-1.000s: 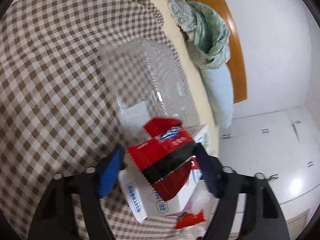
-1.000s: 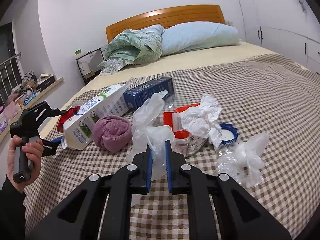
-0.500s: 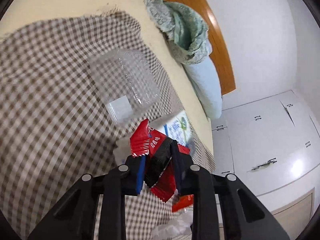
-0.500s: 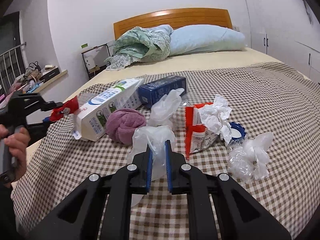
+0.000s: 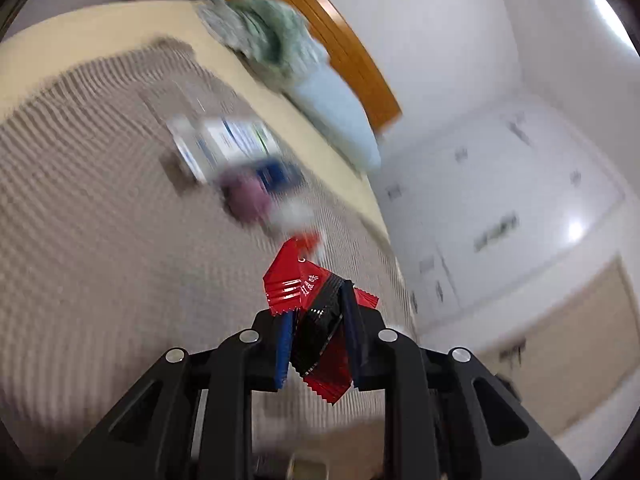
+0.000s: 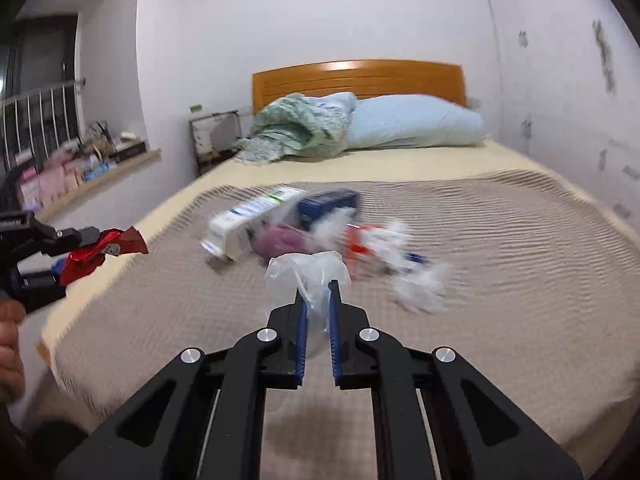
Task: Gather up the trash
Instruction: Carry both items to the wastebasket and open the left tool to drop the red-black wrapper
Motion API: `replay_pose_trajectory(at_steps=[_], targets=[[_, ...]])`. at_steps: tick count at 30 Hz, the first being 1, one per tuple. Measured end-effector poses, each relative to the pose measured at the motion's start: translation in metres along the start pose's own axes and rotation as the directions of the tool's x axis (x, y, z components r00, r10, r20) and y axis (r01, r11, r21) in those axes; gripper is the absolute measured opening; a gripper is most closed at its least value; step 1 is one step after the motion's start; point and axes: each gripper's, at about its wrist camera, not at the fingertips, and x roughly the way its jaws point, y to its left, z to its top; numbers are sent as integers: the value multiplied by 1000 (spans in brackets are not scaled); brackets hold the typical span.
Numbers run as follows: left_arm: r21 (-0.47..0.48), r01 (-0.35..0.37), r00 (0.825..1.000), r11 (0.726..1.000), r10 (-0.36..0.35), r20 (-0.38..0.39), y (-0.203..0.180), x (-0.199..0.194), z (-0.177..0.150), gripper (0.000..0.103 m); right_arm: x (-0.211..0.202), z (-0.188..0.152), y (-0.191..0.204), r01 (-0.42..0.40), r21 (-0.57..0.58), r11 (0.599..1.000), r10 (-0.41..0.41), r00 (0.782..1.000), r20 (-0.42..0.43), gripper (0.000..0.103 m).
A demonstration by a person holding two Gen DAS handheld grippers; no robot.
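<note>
Between the blue pads of my left gripper [image 5: 318,312] sits a crumpled red and black foil snack wrapper [image 5: 316,320] with a zigzag-cut edge; the jaws are clamped on it and it hangs in the air, clear of the bed. White characters run across its red part, but I cannot read them, and the right wrist view shows the same wrapper [image 6: 102,250] off to the left with a small printed patch I cannot make out either. My right gripper [image 6: 318,304] pinches a thin, translucent crumpled plastic bag [image 6: 306,276] between its nearly closed pads, also lifted above the bedding.

On the bed lies a brown and white checked cloth [image 6: 500,248], spread over a cream sheet [image 6: 380,164]. Blurred on the cloth are a white milk carton with blue and green print [image 6: 248,220], a dark blue rectangular box [image 6: 326,204], a rolled mauve cloth ball [image 6: 280,240], a red and white torn paper package [image 6: 364,240] and scraps of crumpled white plastic [image 6: 420,284]. Motion blur keeps me from reading any print on them.

At the head of the bed a pale blue pillow [image 6: 416,122] lies beside a bunched green patterned blanket [image 6: 300,128], both against an orange wooden headboard [image 6: 356,76]. White walls surround the bed, with white cupboard doors [image 5: 500,208] on one side and a cluttered window ledge [image 6: 84,172] on the other. A person's hand [image 6: 10,344] shows at the left edge of the right wrist view.
</note>
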Motion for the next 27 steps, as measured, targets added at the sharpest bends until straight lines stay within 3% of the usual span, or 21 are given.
replay_pose_trajectory(at_steps=[1,3,6,8,11,15,18,19,20,21,24,27], targets=[[30,5,998,1000,-4,-62,-19,6,-24,20,-22,-6,-12,27,-5,1000,-27,1000,5,10],[83,30,993,996,-20,-115,-43,14,-55,20,-74,-24,-48,117,-7,993,-117,993,18,9],[182,83,975,980,-42,-220,-91,38,-117,20,-142,-63,-113,260,22,965,-260,966,-7,10],[249,105,949,963,-22,-314,-122,62,-166,20,-182,-103,-161,356,57,933,-352,933,-74,10],[366,124,899,922,51,-435,-164,99,-238,20,-224,-172,-210,440,108,892,-419,891,-174,10],[500,172,807,848,170,-566,-204,153,-326,20,-260,-261,-250,496,209,843,-434,856,-283,10],[622,196,686,758,347,-639,-216,211,-398,20,-269,-315,-266,518,298,802,-414,841,-349,10],[676,208,644,707,421,-639,-216,233,-423,20,-270,-329,-272,527,318,788,-410,835,-368,10],[706,216,601,675,478,-640,-212,254,-443,20,-270,-344,-275,529,348,774,-397,834,-384,10],[727,227,546,648,533,-646,-206,278,-466,20,-268,-356,-278,524,373,766,-380,836,-395,10],[775,220,490,593,619,-613,-191,324,-504,20,-254,-377,-279,510,386,769,-342,838,-426,10],[793,199,414,575,684,-600,-160,375,-545,23,-237,-395,-281,503,377,778,-309,828,-468,10]])
